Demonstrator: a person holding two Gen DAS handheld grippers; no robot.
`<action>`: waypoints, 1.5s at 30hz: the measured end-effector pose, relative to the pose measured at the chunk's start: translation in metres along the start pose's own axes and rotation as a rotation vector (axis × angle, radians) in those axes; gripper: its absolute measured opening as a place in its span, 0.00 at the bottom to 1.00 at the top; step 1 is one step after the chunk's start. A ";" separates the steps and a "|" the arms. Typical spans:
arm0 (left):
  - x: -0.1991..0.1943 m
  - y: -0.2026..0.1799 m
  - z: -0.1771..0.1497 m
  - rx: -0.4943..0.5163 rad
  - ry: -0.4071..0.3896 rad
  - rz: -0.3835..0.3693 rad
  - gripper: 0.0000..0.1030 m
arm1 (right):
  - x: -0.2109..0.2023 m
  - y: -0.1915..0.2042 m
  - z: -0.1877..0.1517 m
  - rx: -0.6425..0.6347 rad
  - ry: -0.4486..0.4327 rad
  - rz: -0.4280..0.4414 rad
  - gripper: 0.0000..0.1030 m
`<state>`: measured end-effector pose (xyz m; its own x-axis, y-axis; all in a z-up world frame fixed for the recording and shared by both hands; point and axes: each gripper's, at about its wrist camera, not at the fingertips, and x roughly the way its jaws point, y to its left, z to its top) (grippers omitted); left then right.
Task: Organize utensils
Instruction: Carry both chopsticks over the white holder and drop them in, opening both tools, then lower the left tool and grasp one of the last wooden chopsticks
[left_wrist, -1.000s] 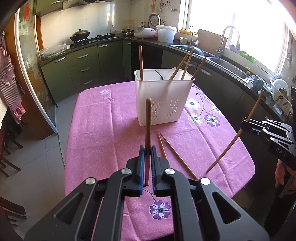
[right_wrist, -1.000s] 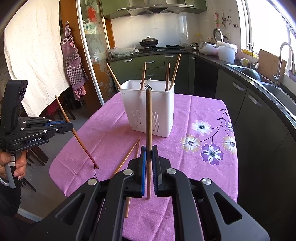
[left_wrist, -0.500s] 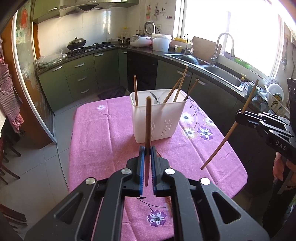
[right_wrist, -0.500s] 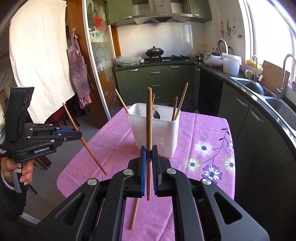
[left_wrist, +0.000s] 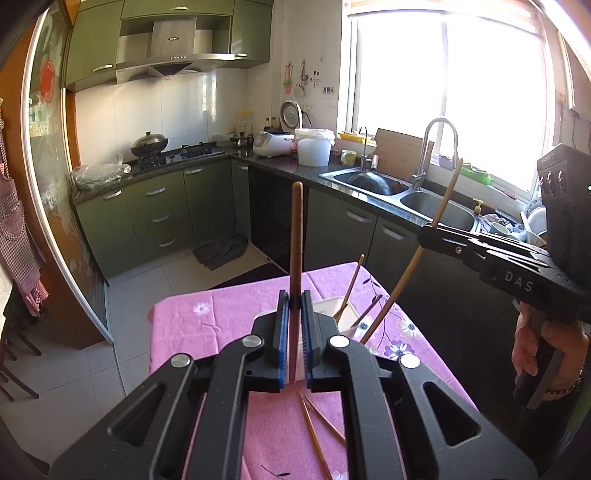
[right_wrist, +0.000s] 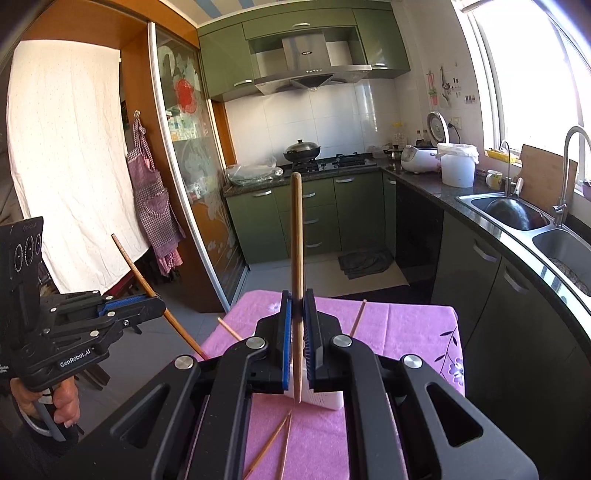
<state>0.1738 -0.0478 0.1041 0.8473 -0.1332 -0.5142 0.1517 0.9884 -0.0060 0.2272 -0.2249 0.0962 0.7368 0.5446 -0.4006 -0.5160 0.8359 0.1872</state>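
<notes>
Each gripper clamps one chopstick; two loose chopsticks on tablecloth.

We've got open air above the table; sticks poking up from the white holder block a straight drop, and loose chopsticks clutter the near cloth.

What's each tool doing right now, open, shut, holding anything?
Left tool: shut on a chopstick, held upright.
Right tool: shut on another chopstick, also upright.
</notes>
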 end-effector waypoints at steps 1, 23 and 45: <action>0.004 0.000 0.005 -0.002 -0.010 0.005 0.06 | 0.004 -0.002 0.005 0.003 -0.005 -0.004 0.07; 0.094 0.015 -0.016 -0.026 0.084 0.047 0.06 | 0.102 -0.012 -0.023 -0.016 0.131 -0.046 0.08; 0.022 0.001 -0.088 -0.053 0.112 0.032 0.42 | -0.025 -0.005 -0.118 -0.100 0.120 -0.150 0.42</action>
<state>0.1472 -0.0438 0.0173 0.7885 -0.0959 -0.6075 0.0962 0.9948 -0.0323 0.1596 -0.2509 -0.0006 0.7543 0.3975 -0.5225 -0.4498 0.8926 0.0298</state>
